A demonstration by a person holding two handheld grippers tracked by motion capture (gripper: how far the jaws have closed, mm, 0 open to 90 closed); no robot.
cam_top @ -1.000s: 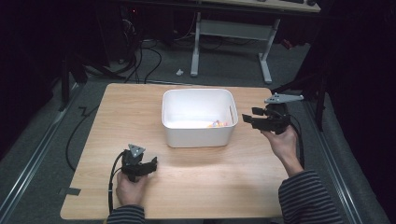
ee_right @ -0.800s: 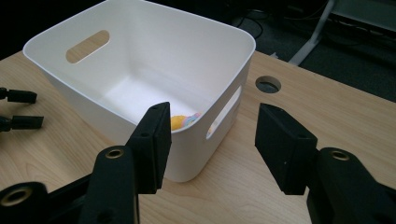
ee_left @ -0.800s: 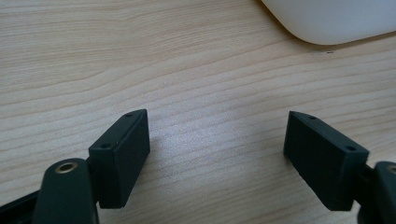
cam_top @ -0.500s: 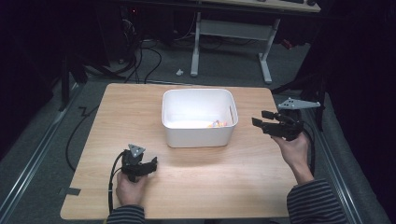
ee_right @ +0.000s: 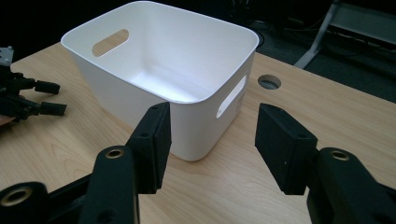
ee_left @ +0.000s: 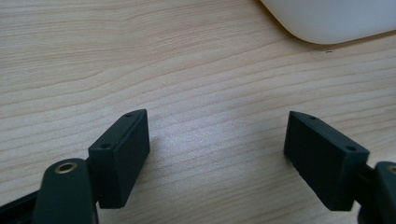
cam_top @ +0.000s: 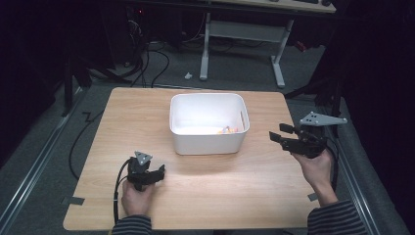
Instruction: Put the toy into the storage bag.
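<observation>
Right of the white bin, right hand-held gripper hangs near the surface edge, jaws spread, empty. Left hand-held gripper rests low in front of the bin, jaws wide on bare wood. Bin sits mid-surface. High view shows small coloured bits inside, too small to identify; right gripper view's bin wall hides them. Open room all around.

White bin on a light wood-grain table.
Both grippers, left and right, are black with grey plates; small orange and yellow items lie inside; the sleeves are dark-striped.
</observation>
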